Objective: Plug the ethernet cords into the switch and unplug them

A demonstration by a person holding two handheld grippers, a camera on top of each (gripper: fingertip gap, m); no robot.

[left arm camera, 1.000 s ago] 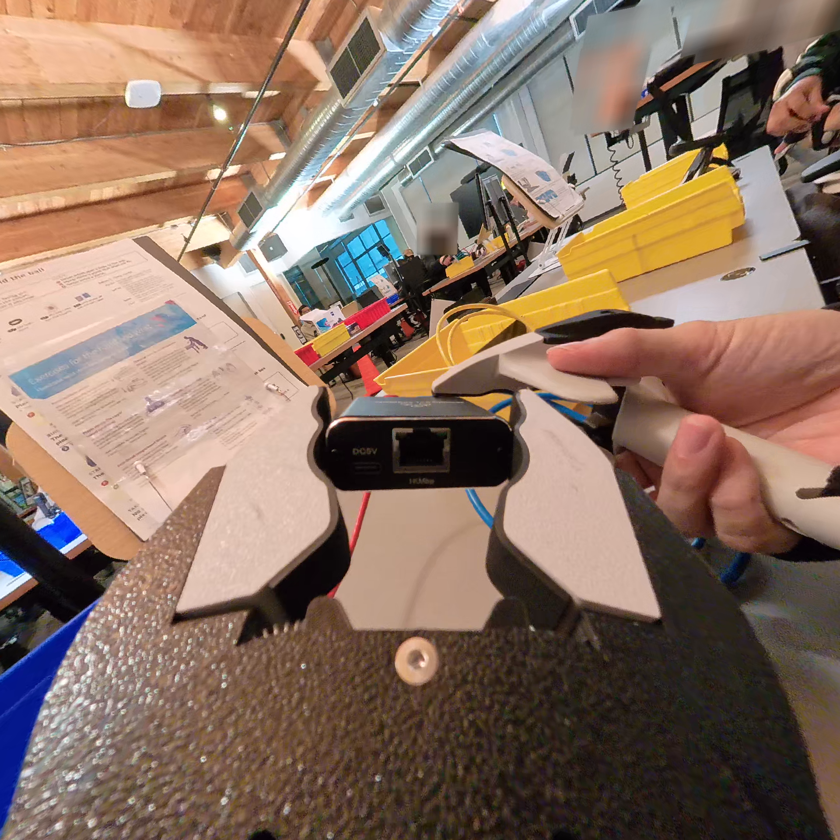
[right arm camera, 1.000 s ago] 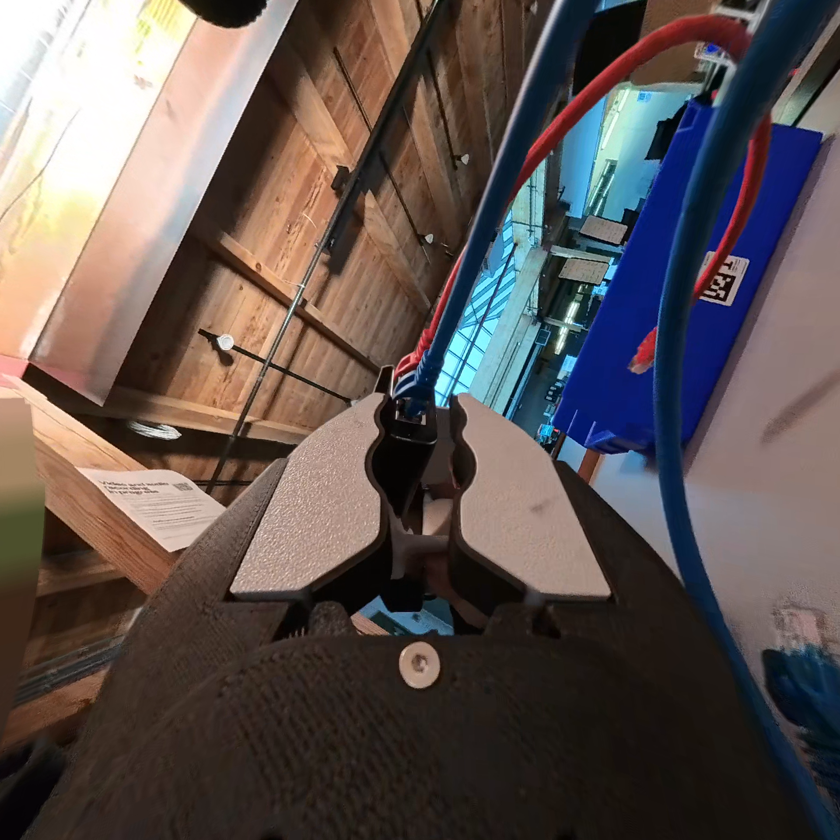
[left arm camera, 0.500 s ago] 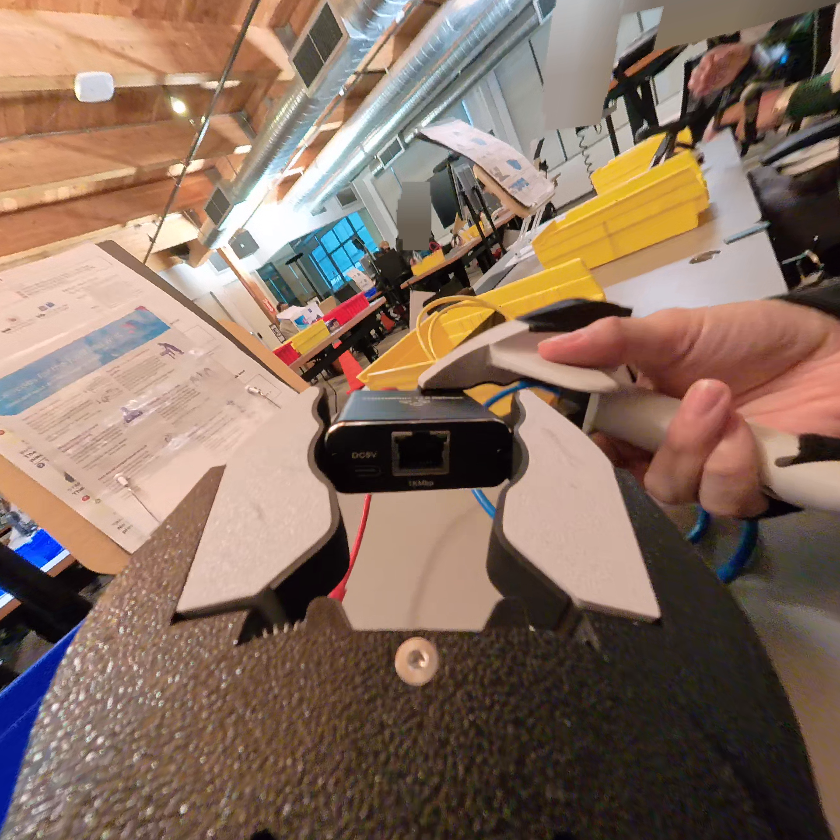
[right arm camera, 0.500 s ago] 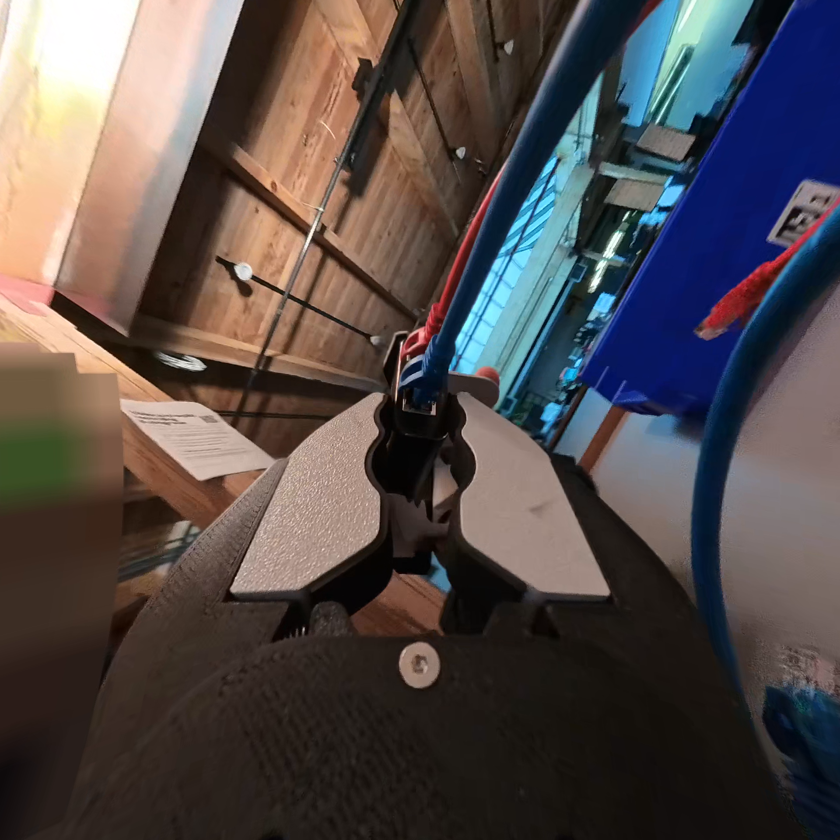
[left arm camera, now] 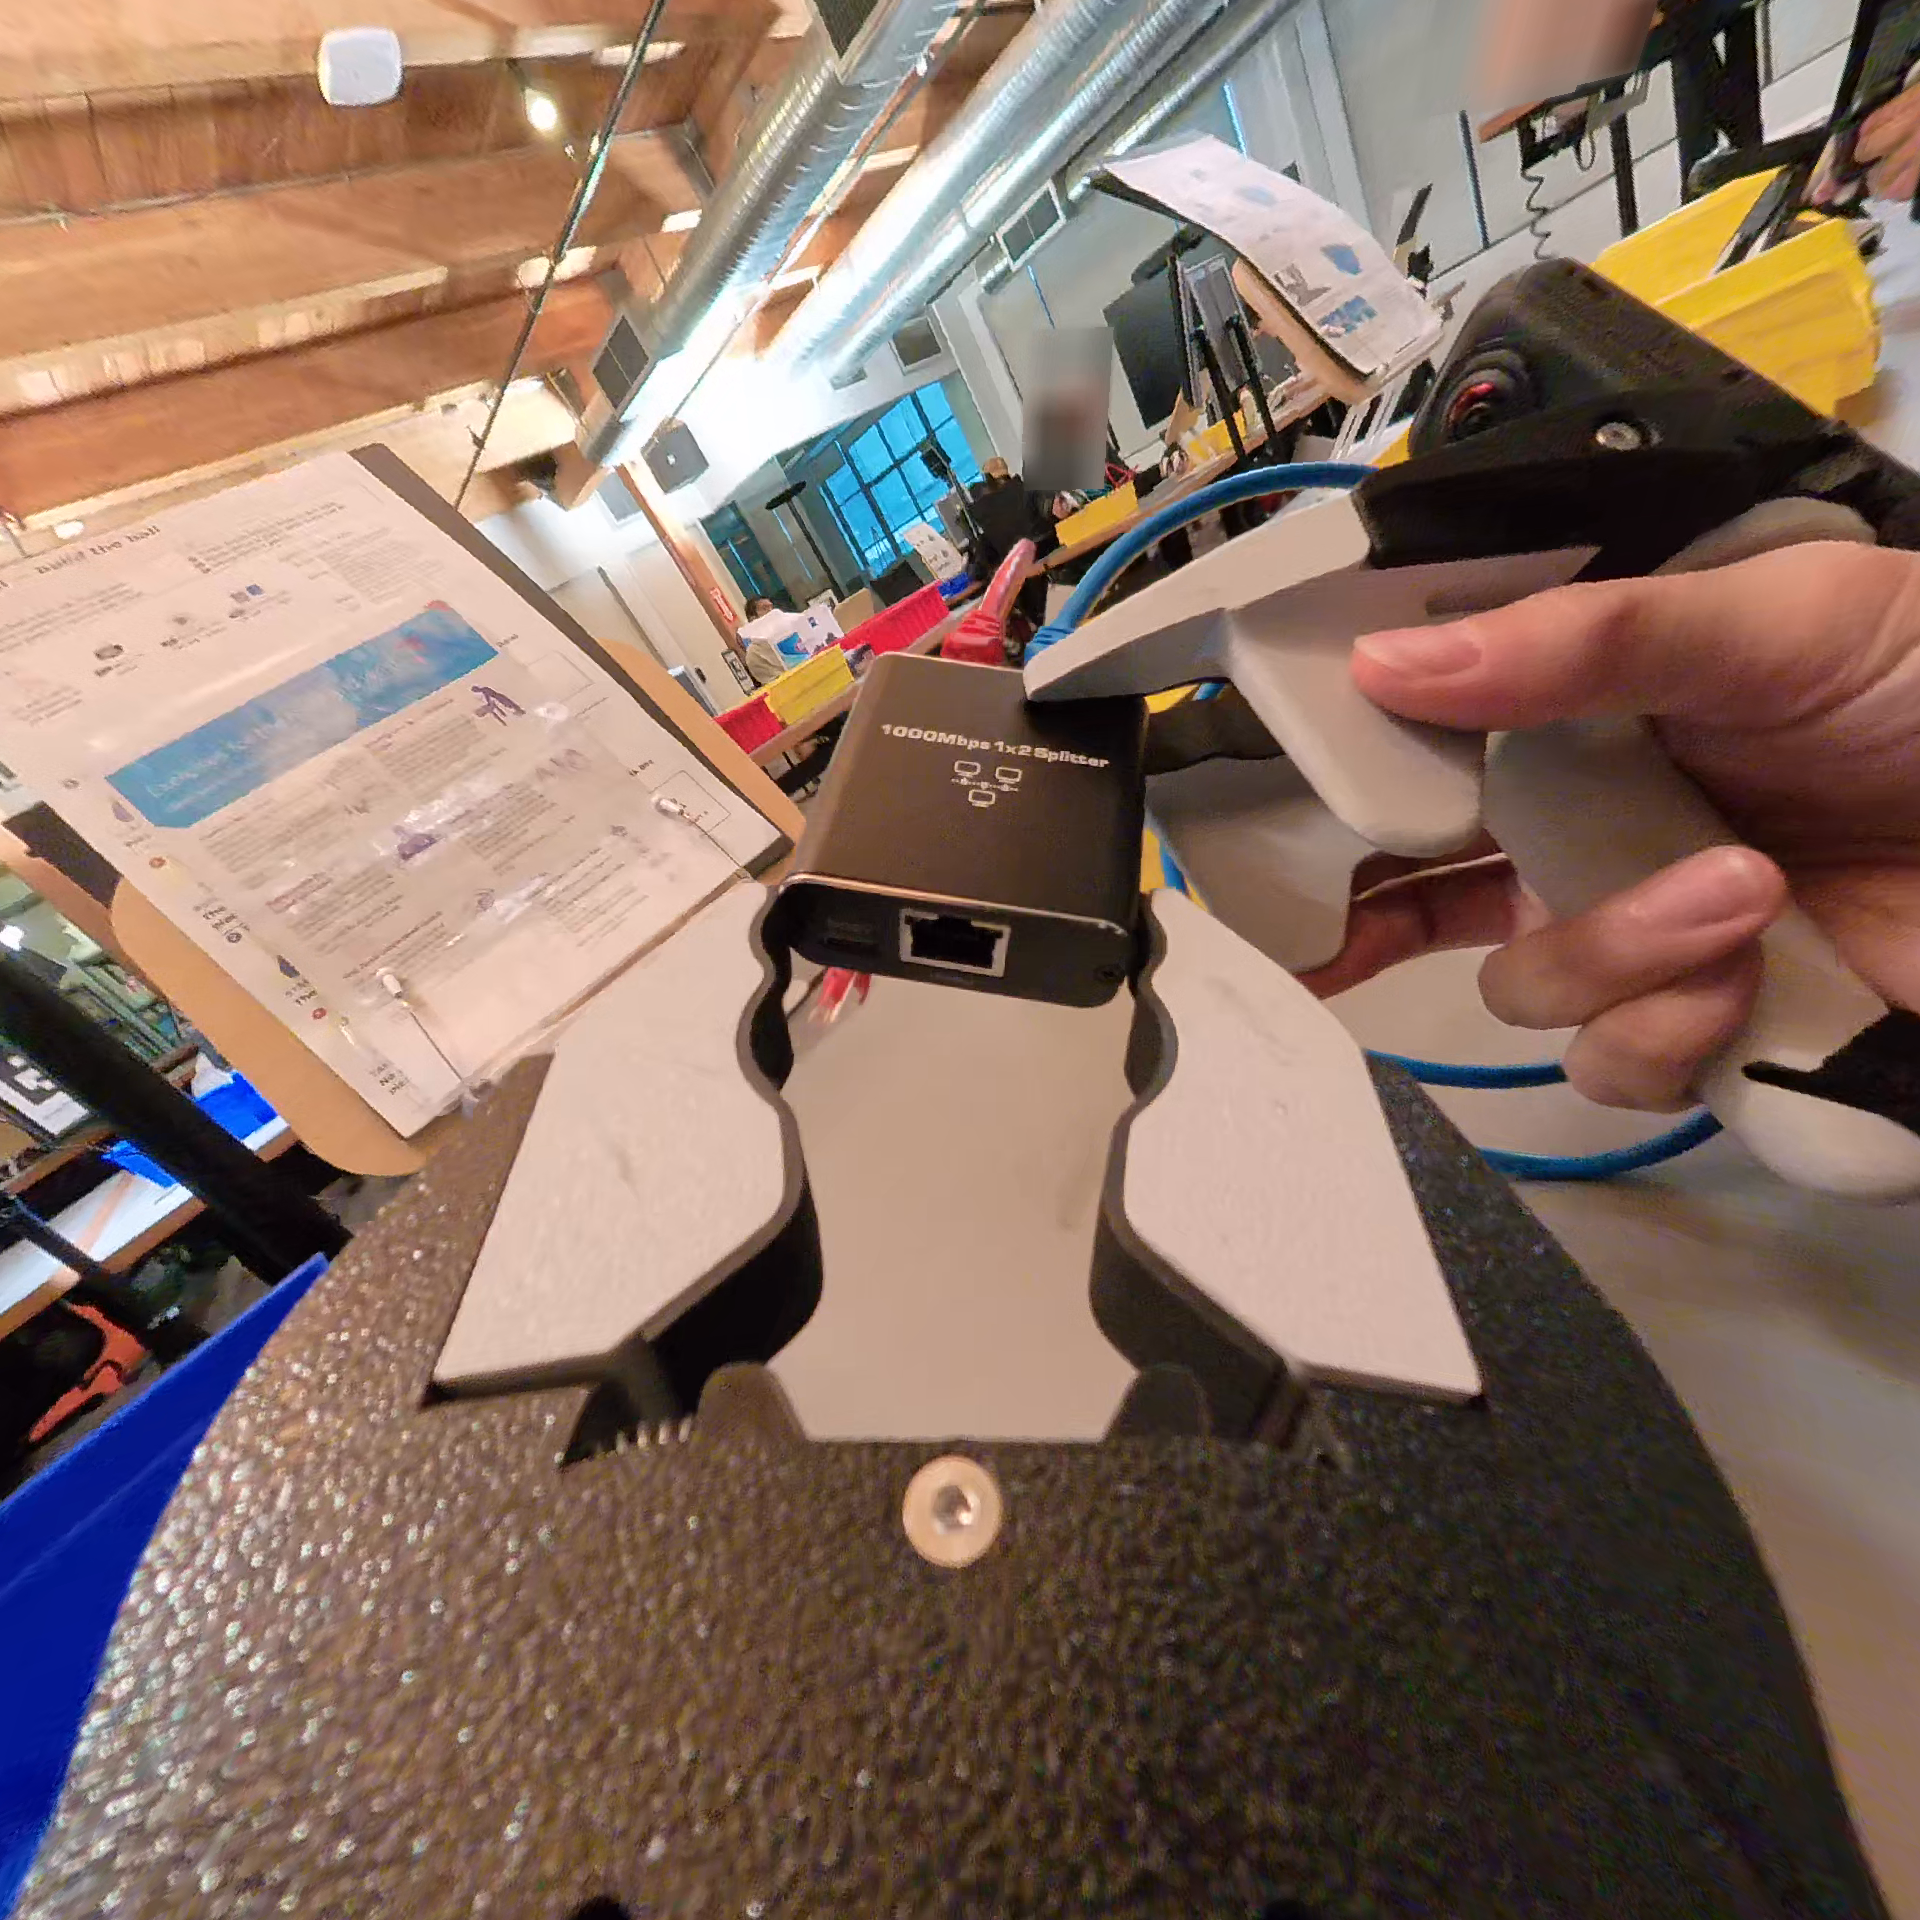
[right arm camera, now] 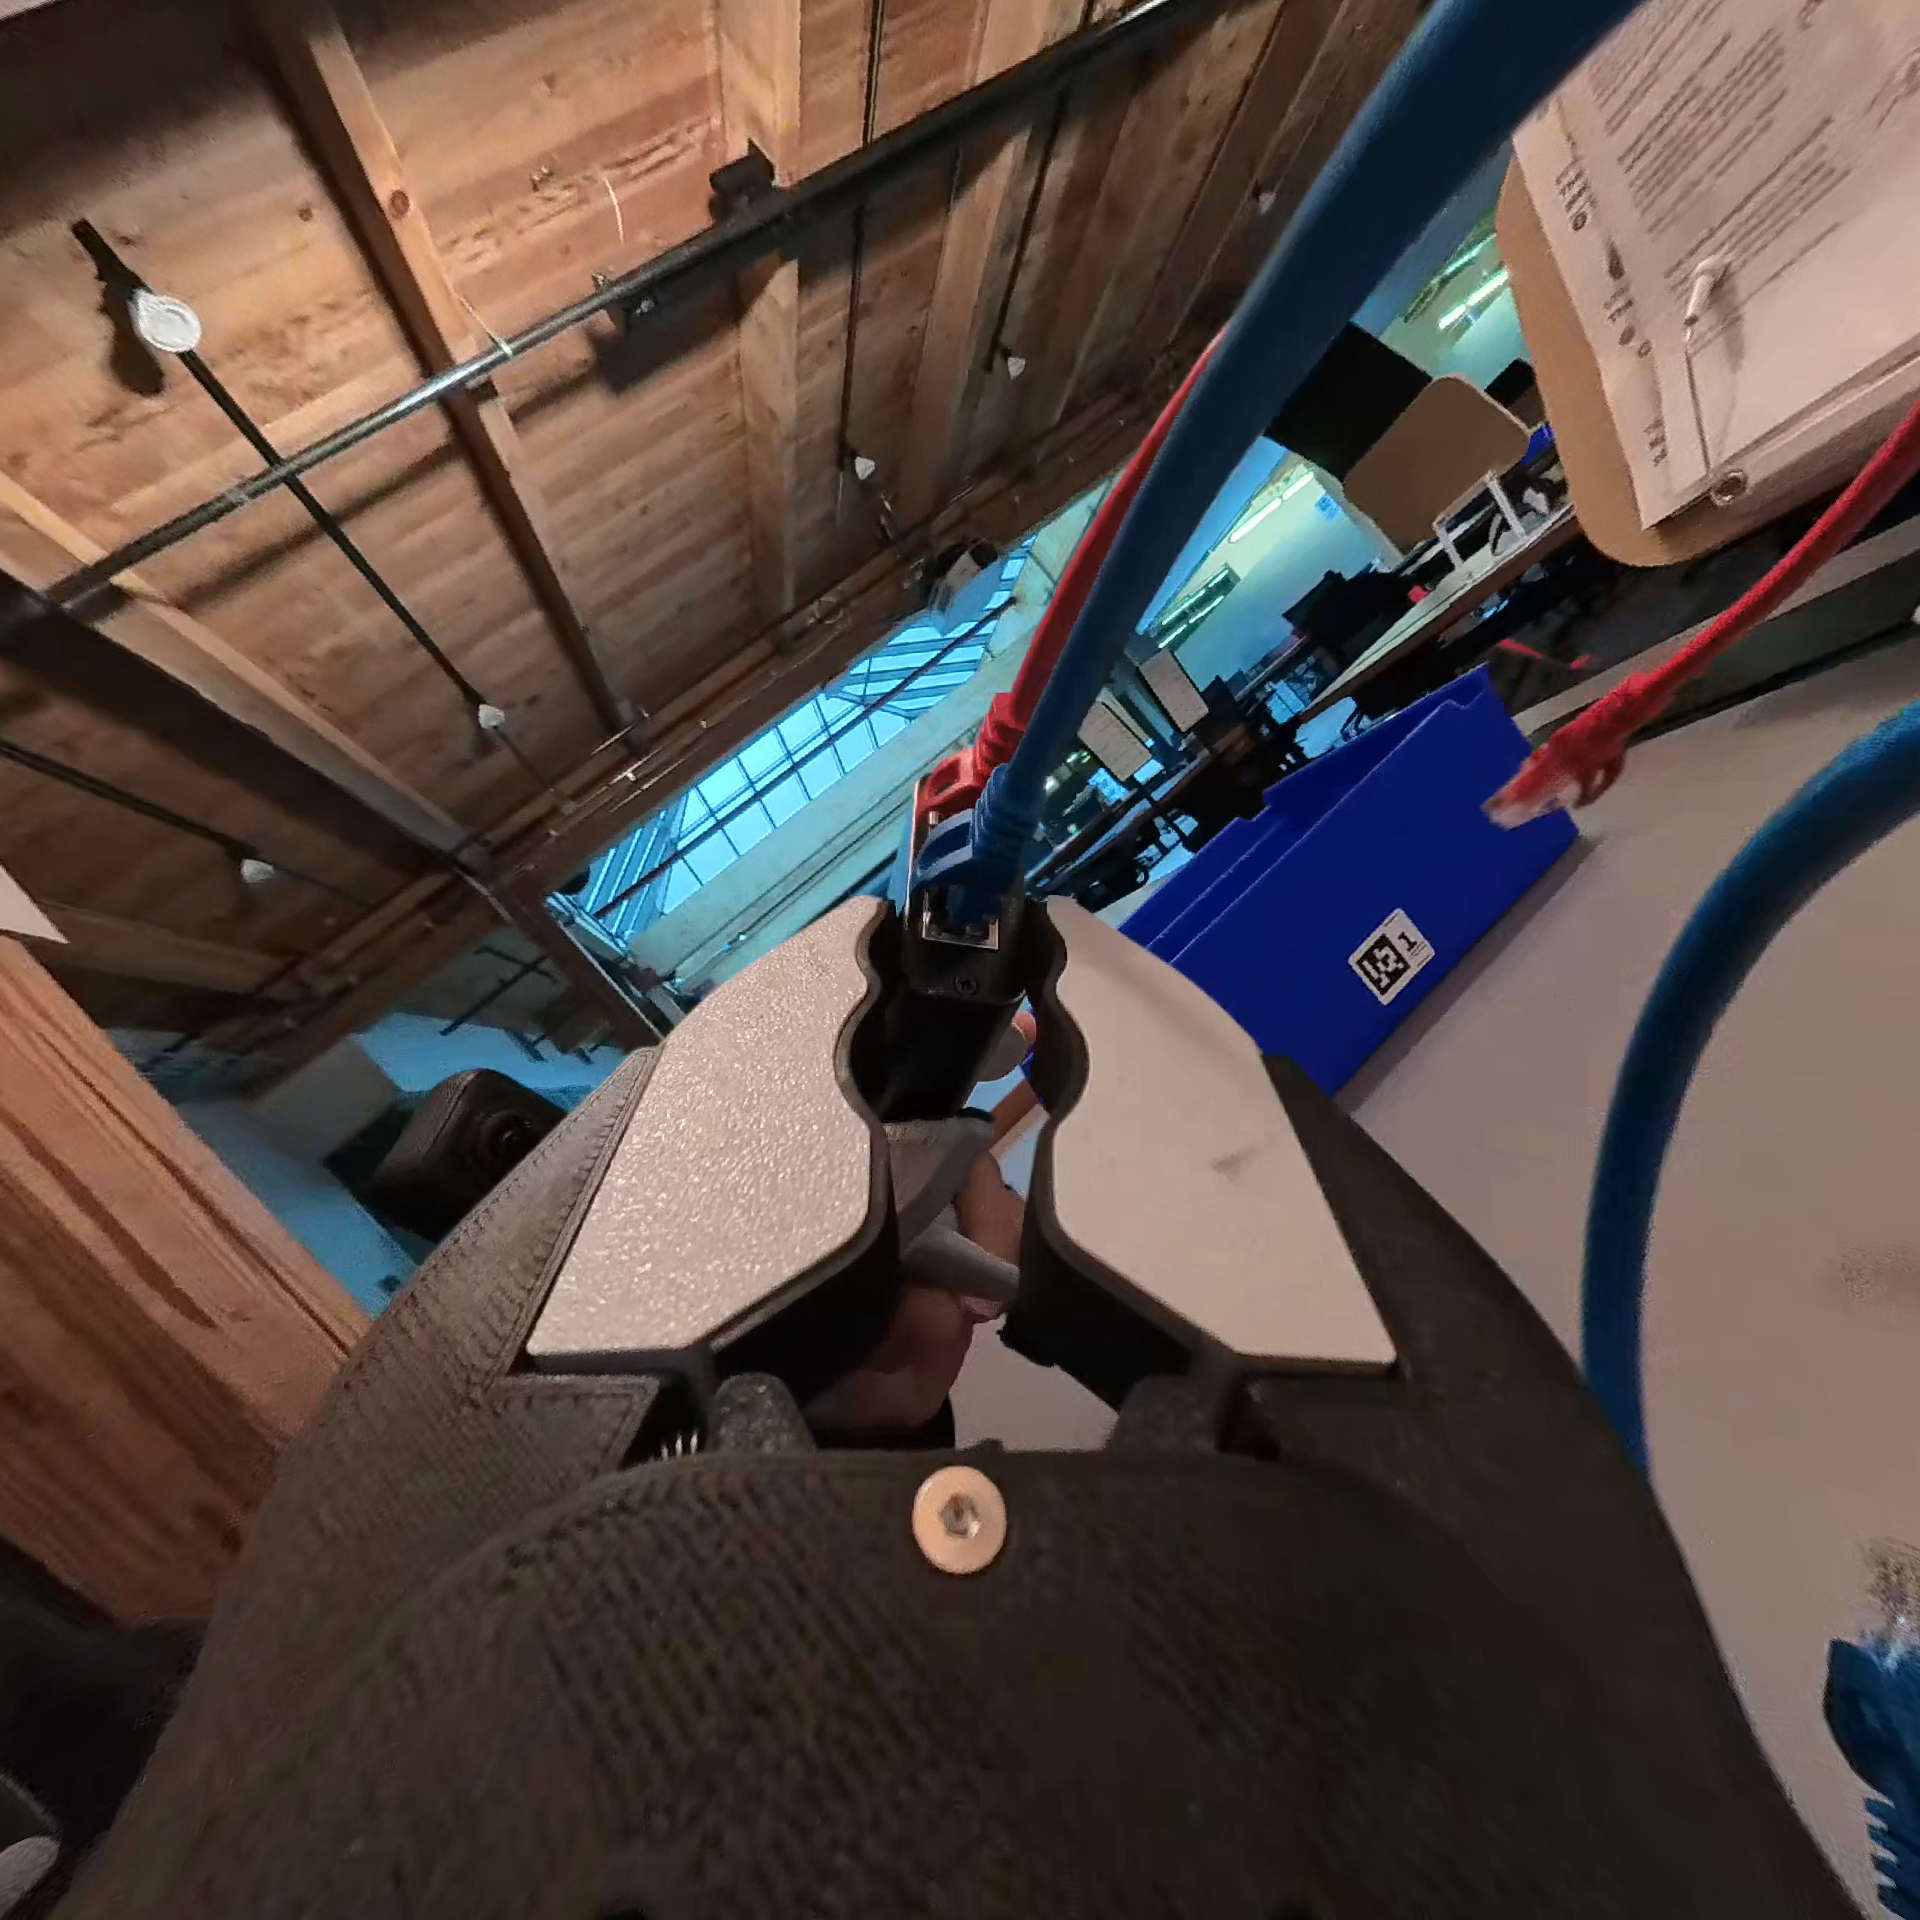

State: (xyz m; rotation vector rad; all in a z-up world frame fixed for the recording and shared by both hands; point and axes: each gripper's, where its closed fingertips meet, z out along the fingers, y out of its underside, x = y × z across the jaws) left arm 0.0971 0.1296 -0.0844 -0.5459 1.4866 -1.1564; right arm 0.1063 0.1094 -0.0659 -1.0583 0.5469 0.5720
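Both hand-held grippers, left (left arm camera: 951, 966) and right (right arm camera: 961, 997), clamp the switch (left arm camera: 977, 831); twisting could bend the blue cord's (right arm camera: 1132, 623) plug.

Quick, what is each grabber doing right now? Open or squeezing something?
Left gripper: shut on the black switch, gripping its sides.
Right gripper: shut on the same switch, at the end where the blue cord and red cord plug in.

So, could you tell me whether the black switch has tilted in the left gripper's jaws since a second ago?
Yes. The switch has pitched forward against the left gripper fingers: only its port face showed earlier, and now its printed top shows too.
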